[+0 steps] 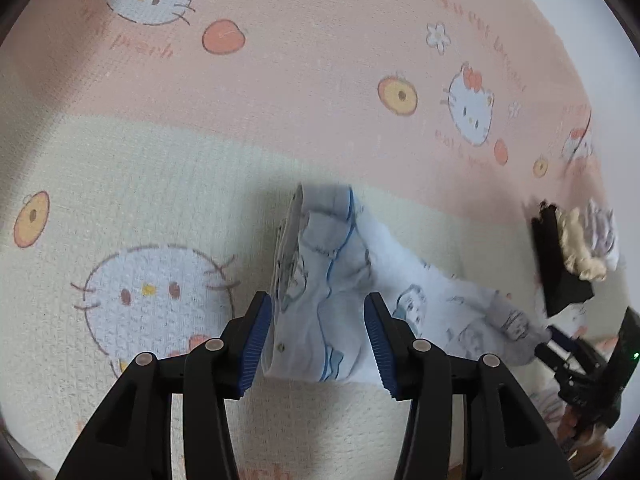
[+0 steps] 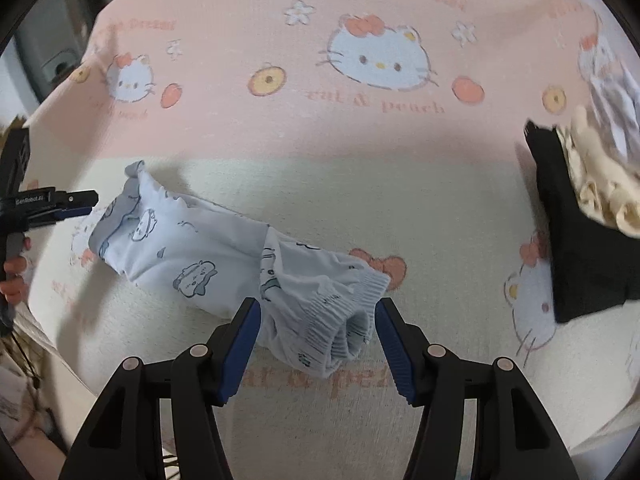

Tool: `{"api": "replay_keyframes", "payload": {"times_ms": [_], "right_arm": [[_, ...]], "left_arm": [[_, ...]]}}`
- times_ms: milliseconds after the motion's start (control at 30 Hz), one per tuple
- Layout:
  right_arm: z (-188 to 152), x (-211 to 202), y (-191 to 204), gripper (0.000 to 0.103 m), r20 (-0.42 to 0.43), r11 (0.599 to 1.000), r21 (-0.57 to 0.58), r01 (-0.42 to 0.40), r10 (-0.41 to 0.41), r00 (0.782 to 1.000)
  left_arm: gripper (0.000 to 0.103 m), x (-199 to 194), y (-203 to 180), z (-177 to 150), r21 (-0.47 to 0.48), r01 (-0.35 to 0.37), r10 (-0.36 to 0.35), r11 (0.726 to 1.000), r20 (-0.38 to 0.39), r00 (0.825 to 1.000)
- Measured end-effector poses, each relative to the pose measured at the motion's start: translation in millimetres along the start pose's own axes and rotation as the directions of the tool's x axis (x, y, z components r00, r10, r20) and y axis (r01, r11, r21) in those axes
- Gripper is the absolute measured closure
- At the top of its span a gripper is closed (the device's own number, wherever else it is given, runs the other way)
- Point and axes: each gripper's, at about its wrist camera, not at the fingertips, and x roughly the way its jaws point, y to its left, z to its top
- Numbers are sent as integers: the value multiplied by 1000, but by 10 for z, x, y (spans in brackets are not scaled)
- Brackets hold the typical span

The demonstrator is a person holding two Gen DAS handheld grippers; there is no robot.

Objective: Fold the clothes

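A small pale-blue printed garment [image 1: 332, 288] lies stretched out on a cartoon-cat blanket [image 1: 280, 80]. It looks like trousers folded lengthwise. My left gripper [image 1: 318, 340] is open, its blue pads on either side of the waistband end with the blue trim. In the right wrist view the same garment [image 2: 192, 248] runs from left to centre. My right gripper [image 2: 318, 344] is open around the ribbed cuff end [image 2: 348, 320]. The left gripper [image 2: 76, 204] shows at the far left edge, with a hand [image 2: 14, 276] below it.
A folded black garment [image 2: 576, 248] with cream [image 2: 600, 184] and white [image 2: 612, 96] pieces stacked on it lies at the right. The pink and cream blanket [image 2: 360, 152] covers the whole surface. A dark appliance [image 2: 52, 40] stands beyond the far left edge.
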Motion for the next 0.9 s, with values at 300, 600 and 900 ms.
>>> {"api": "replay_keyframes", "payload": {"times_ms": [300,600,900], "right_arm": [[-158,126,50,44,44,997,-65,46,-43,998],[-205,131,79,54,116,994,-80,74,-64,991],[-94,153,-23,82,102,997,5,80,-80,992]], "left_arm": [[58,87,-73,-250,26,-33,34,999,-12,999],[58,135,-42,-315,28,-88,88,996,-13,996],[65,228,11,-396,47,-125,126,991,-19,992]]}}
